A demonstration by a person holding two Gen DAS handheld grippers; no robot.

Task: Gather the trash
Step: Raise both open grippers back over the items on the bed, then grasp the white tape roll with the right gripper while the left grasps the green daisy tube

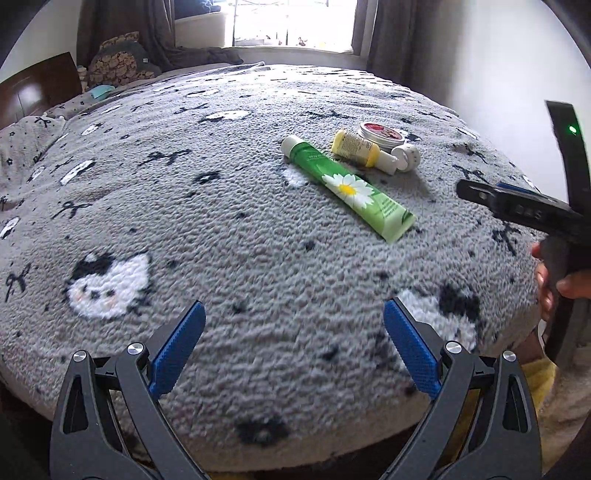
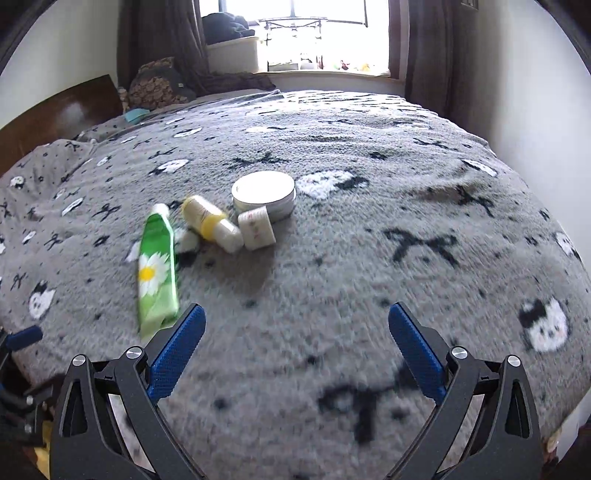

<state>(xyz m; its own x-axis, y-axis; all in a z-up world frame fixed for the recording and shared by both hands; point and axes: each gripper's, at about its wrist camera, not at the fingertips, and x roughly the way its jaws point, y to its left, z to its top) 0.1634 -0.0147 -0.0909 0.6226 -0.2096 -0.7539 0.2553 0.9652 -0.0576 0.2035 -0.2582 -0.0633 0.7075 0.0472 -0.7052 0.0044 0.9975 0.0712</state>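
- The left claw [image 1: 294, 314] stands wide apart with nothing between its blue pads [image 1: 177, 343], hovering over the near edge of the bed [image 1: 229, 229].
- The right claw [image 2: 296, 317] is likewise spread wide and empty, its blue pads [image 2: 417, 358] over the grey fleece blanket [image 2: 406, 206] printed with cat faces and bows.
- Ahead of the left claw and to its right lies the green tube [image 1: 347, 184], flat on the blanket, white cap pointing away, a daisy printed on it.
- In the right wrist view the same green tube [image 2: 157, 266] lies just ahead of the right claw's left finger, its crimped end nearest.
- Beyond the tube lies a yellow bottle [image 2: 210, 221] on its side, and touching or nearly touching it a small white jar [image 2: 256, 227], tipped over.
- Just behind those stands a round tin [image 2: 264, 194], its lid upward; from the left wrist view the tin [image 1: 380, 134] shows a red top.
- All four items sit close together, well ahead of both claws.
- At the right edge of the left wrist view, a hand [image 1: 554, 284] grips the black handle of the other claw tool [image 1: 517, 206], held over the bed's right side.
- A window [image 2: 325, 33] with curtains lies far ahead.
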